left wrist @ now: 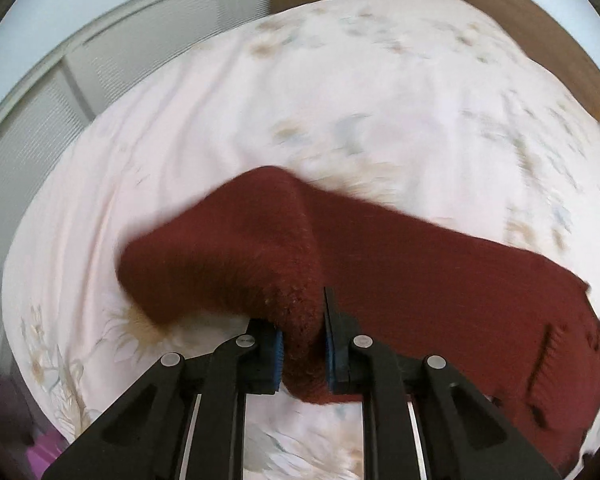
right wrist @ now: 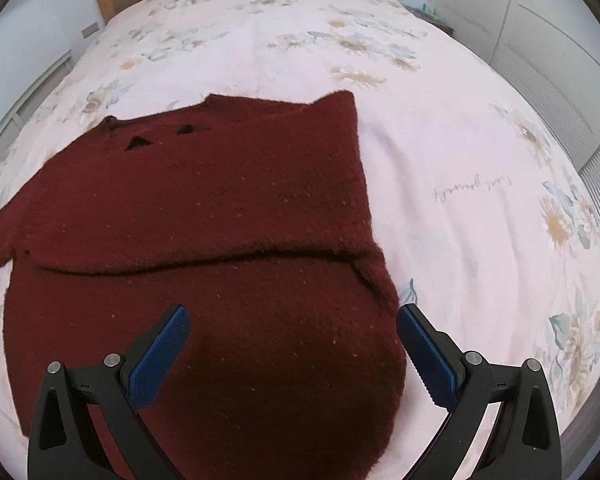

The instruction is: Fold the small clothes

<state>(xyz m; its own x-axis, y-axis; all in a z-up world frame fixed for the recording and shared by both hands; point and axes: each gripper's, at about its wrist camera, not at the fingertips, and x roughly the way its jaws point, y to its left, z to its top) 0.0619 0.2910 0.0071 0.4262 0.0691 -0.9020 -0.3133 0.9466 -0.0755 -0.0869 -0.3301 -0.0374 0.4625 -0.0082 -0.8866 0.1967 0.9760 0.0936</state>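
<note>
Clearly the dark red knitted sweater lies on the bed, spread over a pink floral cover, because a soft flat surface lets each panel be laid over the body without sliding. In the right wrist view one fold is already in place: a panel lies across the upper body with its lower edge running as a ridge from left to right, and the neckline with two small dark gaps shows near the far edge. The left tongs pinch a thick bunch of the knit between their blue pads, and the fabric rises from the grip in a raised hump, clear of the bed on its left side, while the rest of the garment trails off flat to the right. That hold looks like a sleeve or side portion being carried over the body, and the blur in that view suggests the hand is in motion. The left tongs point low and forward, nearly level with the cover. The right tongs are spread wide and hold nothing; they hover over the near part of the sweater, angled downward, the left pad above the knit and the right pad just beside the garment's edge, probably placed to steady or flatten the body once the carried part lands.
</note>
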